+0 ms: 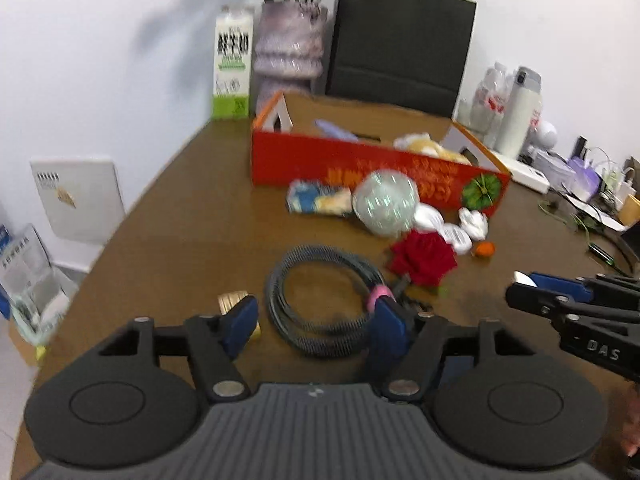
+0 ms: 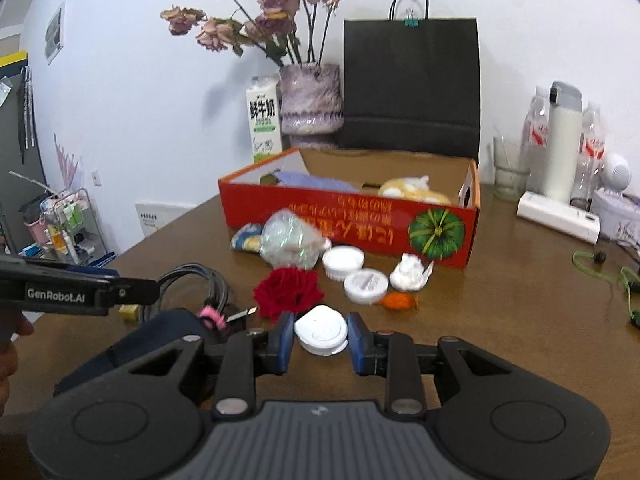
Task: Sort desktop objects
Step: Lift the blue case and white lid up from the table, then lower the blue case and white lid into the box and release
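Between right tool point(image 2: 320, 338) pads: white case point(image 2: 321, 330).

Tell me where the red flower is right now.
The red flower lies on the table in front of the red box, between the coiled cable and the round white lids.

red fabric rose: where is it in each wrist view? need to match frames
Left wrist: red fabric rose sits right of centre, just right of the coiled cable, below the crinkly ball.
Right wrist: rose sits centre-left, just beyond the right tool.
Shared landmark: the red box with the green pumpkin print, behind the rose.
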Action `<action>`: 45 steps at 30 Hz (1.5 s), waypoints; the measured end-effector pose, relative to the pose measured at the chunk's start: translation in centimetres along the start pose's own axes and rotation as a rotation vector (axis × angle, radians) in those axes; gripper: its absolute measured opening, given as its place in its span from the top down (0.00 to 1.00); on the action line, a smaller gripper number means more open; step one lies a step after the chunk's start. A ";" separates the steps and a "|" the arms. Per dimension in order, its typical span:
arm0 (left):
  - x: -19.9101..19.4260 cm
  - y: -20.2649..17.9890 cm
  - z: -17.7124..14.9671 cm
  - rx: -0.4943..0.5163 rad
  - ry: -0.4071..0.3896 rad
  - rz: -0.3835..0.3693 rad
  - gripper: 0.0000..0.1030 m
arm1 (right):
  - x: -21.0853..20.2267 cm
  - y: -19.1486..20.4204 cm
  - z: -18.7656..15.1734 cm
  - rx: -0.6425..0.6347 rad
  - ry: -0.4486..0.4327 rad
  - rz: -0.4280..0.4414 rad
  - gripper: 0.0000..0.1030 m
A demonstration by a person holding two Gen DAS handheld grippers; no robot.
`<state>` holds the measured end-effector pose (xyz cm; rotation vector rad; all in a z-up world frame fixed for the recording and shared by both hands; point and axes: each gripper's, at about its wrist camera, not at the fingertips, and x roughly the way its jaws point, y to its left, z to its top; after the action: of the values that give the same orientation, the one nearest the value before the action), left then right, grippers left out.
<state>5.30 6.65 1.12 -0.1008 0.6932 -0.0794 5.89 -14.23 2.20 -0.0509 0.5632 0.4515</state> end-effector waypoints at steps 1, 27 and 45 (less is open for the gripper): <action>-0.2 -0.1 -0.3 -0.004 0.014 -0.018 0.25 | -0.1 0.2 -0.3 -0.005 0.005 0.002 0.74; -2.8 -3.9 -3.8 -0.007 -0.022 -0.081 0.38 | -4.5 0.0 -3.0 0.022 0.001 -0.023 0.74; 1.4 -4.0 9.4 -0.043 -0.186 -0.099 0.38 | 0.5 -2.3 7.8 -0.037 -0.121 -0.042 0.74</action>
<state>12.19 3.13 7.89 -0.1818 0.5046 -0.1479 11.21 -14.83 8.41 -0.0704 0.4343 0.4217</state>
